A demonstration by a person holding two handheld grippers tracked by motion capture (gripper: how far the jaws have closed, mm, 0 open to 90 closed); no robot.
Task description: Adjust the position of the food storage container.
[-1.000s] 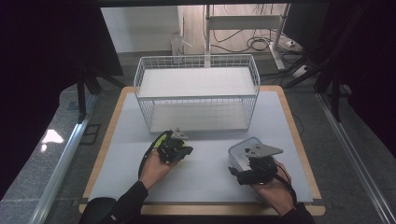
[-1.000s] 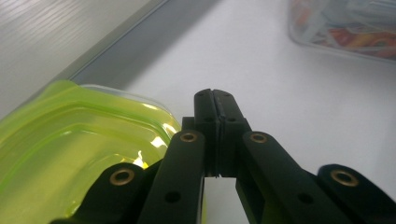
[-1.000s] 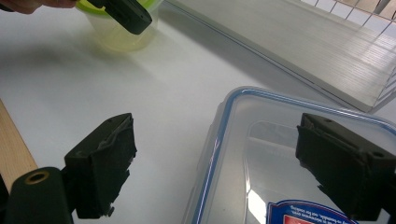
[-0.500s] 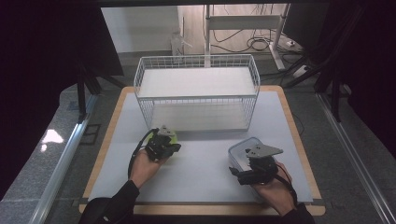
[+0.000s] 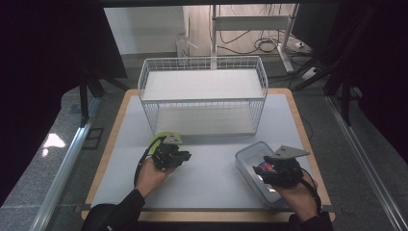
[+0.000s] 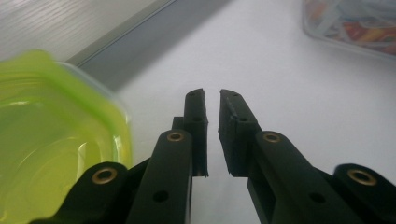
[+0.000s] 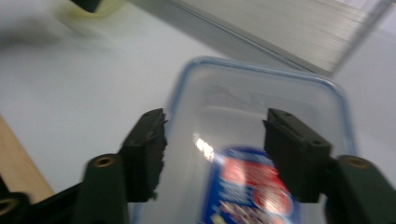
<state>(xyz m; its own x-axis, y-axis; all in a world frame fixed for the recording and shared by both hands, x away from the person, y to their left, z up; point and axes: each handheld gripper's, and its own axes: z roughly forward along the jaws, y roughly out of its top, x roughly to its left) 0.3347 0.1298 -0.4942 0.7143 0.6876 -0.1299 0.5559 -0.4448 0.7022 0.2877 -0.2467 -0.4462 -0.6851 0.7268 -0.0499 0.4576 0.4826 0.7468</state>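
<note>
A white wire basket (image 5: 202,98) is seen at 12 o'clock on the table (image 5: 211,163). At 7 o'clock the left gripper (image 5: 180,156) is held just beside a green container (image 5: 161,138). At 5 o'clock the right gripper (image 5: 262,168) is held over a clear container (image 5: 250,161), into which 1 colourful packet (image 5: 264,167) is tucked.

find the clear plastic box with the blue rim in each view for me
High view: the clear box lies at lower right on the white mat, under the right claw.
Left gripper view: a corner of it at top right, far off.
Right gripper view: it fills the centre, between the black jaws.
Shared landmark: the green lid, blurred at top left in the right gripper view.
</note>
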